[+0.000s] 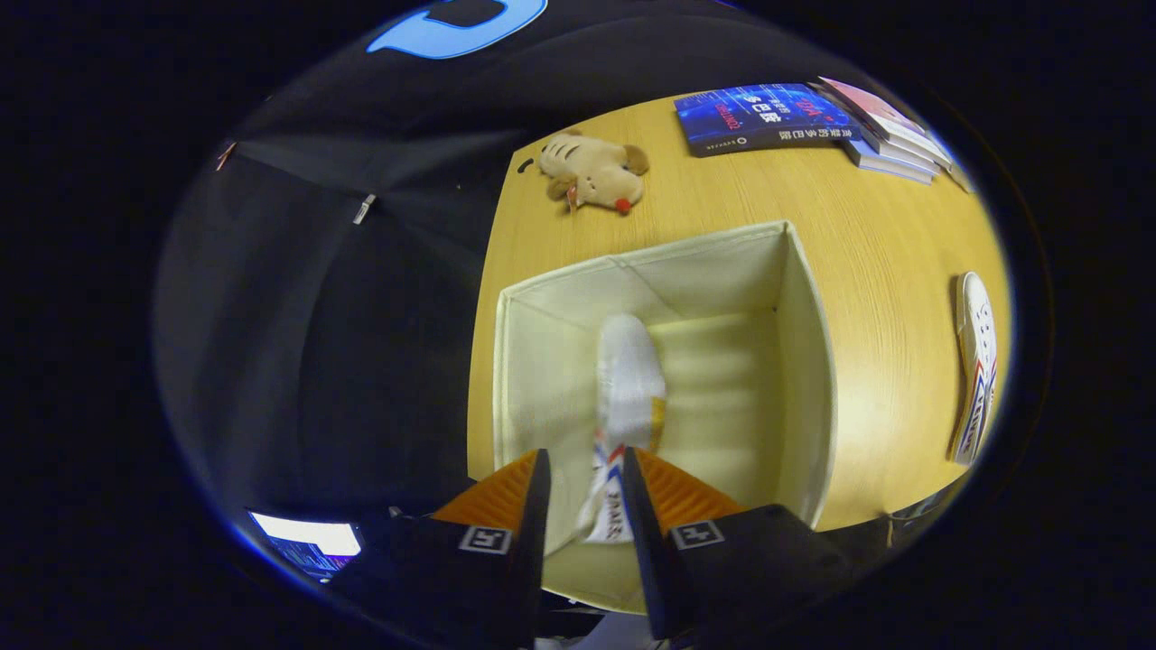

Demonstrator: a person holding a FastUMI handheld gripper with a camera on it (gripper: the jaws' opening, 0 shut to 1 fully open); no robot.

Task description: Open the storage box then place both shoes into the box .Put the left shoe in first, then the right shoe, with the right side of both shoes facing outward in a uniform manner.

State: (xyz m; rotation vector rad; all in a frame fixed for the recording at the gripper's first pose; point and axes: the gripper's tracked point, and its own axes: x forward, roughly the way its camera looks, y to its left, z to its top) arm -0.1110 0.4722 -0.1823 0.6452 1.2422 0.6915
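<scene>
Tongs [582,487] of mine hang over the open storage box [804,361], and between their two fingers I hold the heel end of a white shoe [629,388]. Both fingers sit close against its sides, parted only by the shoe's width. The shoe's long axis runs straight ahead of the tongs, toe pointing away from me and down into the box, over the pale floor of it. I cannot tell whether the toe touches the bottom, and the heel itself is hidden between the fingers.

Well off to the right of the tongs, the other shoe [975,370] lies on the wooden desk [885,244] outside the box, its long axis also running roughly away from me; its near end is hard to make out. Beyond the box a small plush toy [593,171] lies on the desk, and further right a few books [795,117] are spread out.
</scene>
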